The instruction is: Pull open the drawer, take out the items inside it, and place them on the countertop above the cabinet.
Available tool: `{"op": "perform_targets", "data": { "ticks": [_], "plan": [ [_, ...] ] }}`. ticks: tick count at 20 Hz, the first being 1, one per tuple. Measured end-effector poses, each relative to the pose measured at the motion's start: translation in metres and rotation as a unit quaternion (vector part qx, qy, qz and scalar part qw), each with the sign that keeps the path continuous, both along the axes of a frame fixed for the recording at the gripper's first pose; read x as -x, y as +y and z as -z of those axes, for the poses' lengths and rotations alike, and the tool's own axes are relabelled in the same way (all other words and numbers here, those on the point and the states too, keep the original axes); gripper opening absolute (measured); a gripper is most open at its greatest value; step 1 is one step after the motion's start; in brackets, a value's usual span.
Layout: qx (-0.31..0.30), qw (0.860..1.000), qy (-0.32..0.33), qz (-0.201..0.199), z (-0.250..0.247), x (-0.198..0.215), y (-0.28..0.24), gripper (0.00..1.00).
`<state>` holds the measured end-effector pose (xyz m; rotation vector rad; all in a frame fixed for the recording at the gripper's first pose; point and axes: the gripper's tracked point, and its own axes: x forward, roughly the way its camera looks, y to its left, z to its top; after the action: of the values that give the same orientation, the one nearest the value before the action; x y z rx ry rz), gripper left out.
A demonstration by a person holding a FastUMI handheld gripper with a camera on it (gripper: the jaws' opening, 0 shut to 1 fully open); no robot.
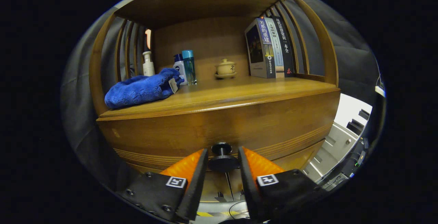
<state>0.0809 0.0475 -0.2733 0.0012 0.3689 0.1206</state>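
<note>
1. Your gripper (223, 159) sits at the lower centre of the frame. Its two fingers flank the dark drawer knob (223, 158); a thin gap shows on each side, so treat the jaws as nearly closed but not yet pressing.
2. The knob projects from the drawer front (212, 128) toward you, its stem in line with the fingers. The drawer looks closed.
3. Judged next step: close fully on the knob, then pull straight back along the stem axis.
4. The countertop (239, 92) lies directly above the drawer, at mid frame. It carries a blue cloth (142, 88) at left, bottles (184, 67), a lidded cup (225, 68) and books (268, 47) at upper right.
</note>
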Motion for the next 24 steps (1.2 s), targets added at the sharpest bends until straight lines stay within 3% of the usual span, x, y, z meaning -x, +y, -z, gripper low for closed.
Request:
{"op": "perform_targets", "data": {
  "ticks": [1, 5, 8, 11, 24],
  "plan": [
    [-0.002, 1.000, 0.001, -0.001, 0.000, 0.001, 0.001, 0.56],
    [0.011, 1.000, -0.003, -0.009, 0.000, 0.001, 0.001, 0.48],
    [0.004, 1.000, 0.001, -0.006, 0.001, 0.004, 0.000, 0.48],
    [0.010, 1.000, 0.007, -0.003, 0.001, 0.004, -0.001, 0.38],
    [0.000, 1.000, 0.009, 0.008, -0.004, 0.063, -0.014, 0.38]
  ]
}}
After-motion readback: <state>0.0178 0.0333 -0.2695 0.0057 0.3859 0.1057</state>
